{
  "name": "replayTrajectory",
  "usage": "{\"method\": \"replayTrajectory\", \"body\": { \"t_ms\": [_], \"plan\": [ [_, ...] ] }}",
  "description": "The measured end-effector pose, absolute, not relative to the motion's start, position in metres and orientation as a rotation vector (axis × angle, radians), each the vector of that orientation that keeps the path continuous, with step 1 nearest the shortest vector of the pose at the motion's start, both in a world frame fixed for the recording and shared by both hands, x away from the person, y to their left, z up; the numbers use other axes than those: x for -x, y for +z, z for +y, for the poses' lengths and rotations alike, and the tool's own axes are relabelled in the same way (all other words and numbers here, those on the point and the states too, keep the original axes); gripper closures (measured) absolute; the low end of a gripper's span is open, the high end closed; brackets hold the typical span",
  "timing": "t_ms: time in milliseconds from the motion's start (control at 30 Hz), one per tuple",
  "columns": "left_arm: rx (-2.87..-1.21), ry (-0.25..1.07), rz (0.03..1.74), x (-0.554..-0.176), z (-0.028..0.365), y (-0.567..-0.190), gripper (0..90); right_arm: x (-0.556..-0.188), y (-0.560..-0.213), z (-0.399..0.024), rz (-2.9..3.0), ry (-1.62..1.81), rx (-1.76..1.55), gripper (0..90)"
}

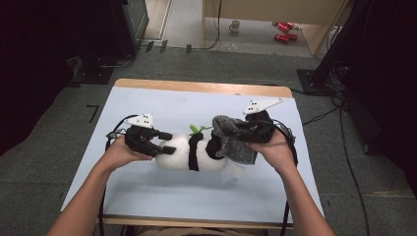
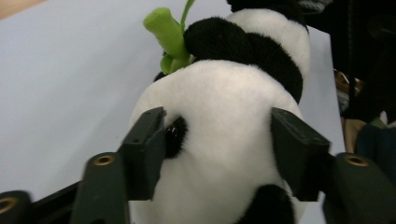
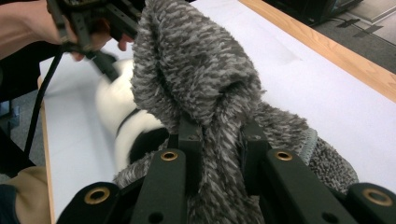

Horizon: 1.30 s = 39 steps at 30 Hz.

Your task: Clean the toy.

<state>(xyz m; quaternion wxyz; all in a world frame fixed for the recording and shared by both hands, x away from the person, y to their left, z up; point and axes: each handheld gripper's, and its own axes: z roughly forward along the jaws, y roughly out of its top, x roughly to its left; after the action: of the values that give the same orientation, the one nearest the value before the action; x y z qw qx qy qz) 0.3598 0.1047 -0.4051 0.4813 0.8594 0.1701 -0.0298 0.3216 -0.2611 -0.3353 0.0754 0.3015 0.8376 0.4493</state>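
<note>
Lying on its side across the middle of the pale blue worktop (image 1: 147, 187), the black-and-white plush panda toy (image 1: 194, 153) had its head end tucked into a fuzzy grey knitted sleeve or sock (image 1: 231, 140), with a small green felt bamboo sprig (image 1: 198, 129) standing up from its body. The left claw (image 1: 167, 142) sat at the panda's white rear, its two black jaws standing apart on either side of the plush; in the left gripper view the left claw (image 2: 217, 140) flanked the toy (image 2: 224, 121) closely, and whether the pads pressed into the pile could not be told. This placement was judged to steady the body lengthwise while the cover was worked on from the other end. The right claw (image 1: 241, 129) was clamped on a gathered fold of the grey fabric; in the right gripper view the right claw (image 3: 219, 154) pinched a ridge of the knit (image 3: 196, 79) between its jaws, the mouth of the sleeve rising above them. Such a pinch on the fabric alone was judged to let the cover be drawn along the toy without dragging the toy itself. Both hands rested near the worktop, well apart, one at each end of the panda.
</note>
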Motion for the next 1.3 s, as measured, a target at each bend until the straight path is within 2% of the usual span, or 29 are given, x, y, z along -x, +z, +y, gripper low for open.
{"method": "replayTrajectory", "body": {
  "t_ms": [67,267,400,533,633,833,1167,1300],
  "plan": [
    [-2.075,-0.026,0.472,-0.363,0.107,-0.403,55.5,-0.322,-0.335,-0.261,2.509,1.351,-0.903,77.3],
    [-2.026,0.16,0.552,-0.367,0.102,-0.401,60.0,-0.321,-0.334,-0.26,2.513,1.347,-0.896,77.3],
    [-2.024,0.095,0.493,-0.372,0.105,-0.399,80.4,-0.32,-0.335,-0.261,2.515,1.344,-0.901,77.3],
    [-2.026,0.02,0.481,-0.377,0.108,-0.402,86.2,-0.32,-0.337,-0.261,2.519,1.346,-0.904,77.3],
    [-2.058,0.009,0.478,-0.379,0.106,-0.401,85.8,-0.32,-0.337,-0.261,2.522,1.344,-0.907,77.3],
    [-2.105,-0.002,0.475,-0.383,0.103,-0.397,79.1,-0.317,-0.338,-0.257,2.546,1.363,-0.878,77.3],
    [-2.055,-0.009,0.555,-0.389,0.105,-0.398,75.1,-0.318,-0.354,-0.247,2.617,1.297,-0.873,77.3],
    [-2.004,-0.018,0.568,-0.387,0.111,-0.395,66.2,-0.319,-0.359,-0.244,2.631,1.291,-0.874,77.3]
  ]
}}
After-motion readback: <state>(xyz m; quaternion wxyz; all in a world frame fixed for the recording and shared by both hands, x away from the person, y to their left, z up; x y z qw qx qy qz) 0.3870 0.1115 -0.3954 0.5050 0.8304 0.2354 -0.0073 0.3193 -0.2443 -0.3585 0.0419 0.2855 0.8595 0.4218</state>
